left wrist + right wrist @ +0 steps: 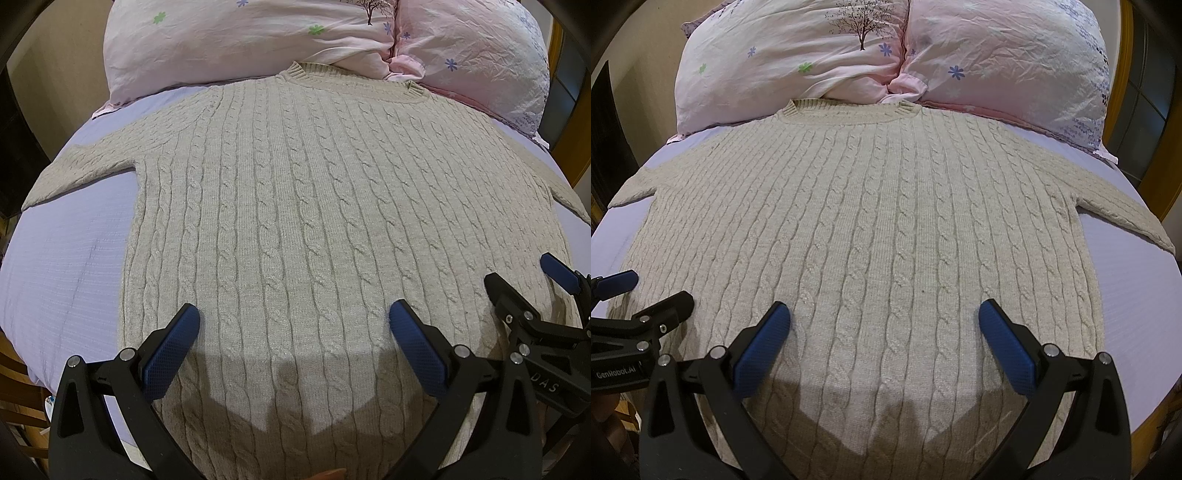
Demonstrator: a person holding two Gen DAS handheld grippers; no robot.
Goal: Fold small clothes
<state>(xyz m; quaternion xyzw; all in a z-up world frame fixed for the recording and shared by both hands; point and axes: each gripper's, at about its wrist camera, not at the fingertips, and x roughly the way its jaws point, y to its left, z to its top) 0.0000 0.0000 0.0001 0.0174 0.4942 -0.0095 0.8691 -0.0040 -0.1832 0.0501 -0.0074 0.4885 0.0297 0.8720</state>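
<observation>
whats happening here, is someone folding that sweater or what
A person holds a two-finger gripper in each hand over a beige cable-knit sweater spread flat on a lavender bed sheet, neckline toward the pink floral pillows. The left gripper and right gripper are both open above the hem end, gripping nothing. No fold has been made yet; both sleeves lie spread outward.

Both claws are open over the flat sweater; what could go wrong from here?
1. The sweater is thick cable knit, so the left claw or right claw may pinch only the top layer.
2. The collar touches the pillows, so a fold upward could snag there.
3. The sleeves reach toward the sheet's edges and may slip off.
</observation>
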